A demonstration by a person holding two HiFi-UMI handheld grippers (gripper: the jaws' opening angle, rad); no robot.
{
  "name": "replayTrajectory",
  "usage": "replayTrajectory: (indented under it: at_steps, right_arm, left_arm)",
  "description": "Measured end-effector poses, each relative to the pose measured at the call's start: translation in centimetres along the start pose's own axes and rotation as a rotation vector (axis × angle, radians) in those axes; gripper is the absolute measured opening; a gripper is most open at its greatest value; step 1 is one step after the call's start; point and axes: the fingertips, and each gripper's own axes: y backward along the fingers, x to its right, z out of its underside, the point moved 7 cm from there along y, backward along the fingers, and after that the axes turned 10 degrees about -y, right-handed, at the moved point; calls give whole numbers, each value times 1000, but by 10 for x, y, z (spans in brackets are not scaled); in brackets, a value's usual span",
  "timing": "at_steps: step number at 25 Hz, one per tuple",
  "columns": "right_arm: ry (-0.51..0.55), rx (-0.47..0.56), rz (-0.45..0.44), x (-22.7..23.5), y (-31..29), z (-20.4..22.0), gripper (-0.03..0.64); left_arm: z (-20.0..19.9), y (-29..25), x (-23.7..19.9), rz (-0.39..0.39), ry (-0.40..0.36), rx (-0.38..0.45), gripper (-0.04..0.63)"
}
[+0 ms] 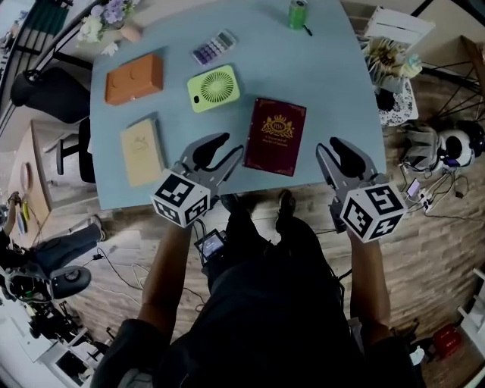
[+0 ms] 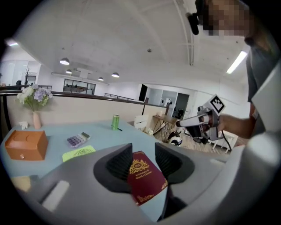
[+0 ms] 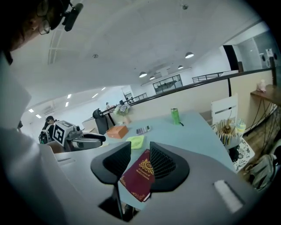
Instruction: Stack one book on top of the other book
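A maroon book [image 1: 275, 135] with gold print lies flat near the front edge of the light blue table [image 1: 326, 83]. A tan book [image 1: 142, 150] lies flat to its left, apart from it. My left gripper [image 1: 233, 144] hovers at the table's front edge between the two books, open and empty. My right gripper [image 1: 329, 145] hangs just right of the maroon book, also open and empty. The maroon book [image 2: 147, 180] shows through the gap of the left gripper [image 2: 143, 160]. It also shows as the maroon book [image 3: 138, 178] past the right gripper [image 3: 140, 160].
Further back on the table stand an orange box [image 1: 133, 77], a green fan [image 1: 214, 88], a calculator [image 1: 214, 47], a green can [image 1: 298, 14] and a vase of flowers [image 1: 106, 15]. A black chair [image 1: 45, 95] is at the left. A white rack [image 1: 394, 61] and cables are at the right.
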Motion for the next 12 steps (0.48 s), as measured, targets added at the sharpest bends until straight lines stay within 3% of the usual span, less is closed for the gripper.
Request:
replayTrajectory:
  at_steps: [12]
  right_arm:
    - [-77, -102, 47, 35, -39, 49, 132]
  left_arm:
    - [62, -37, -20, -2, 97, -85, 215]
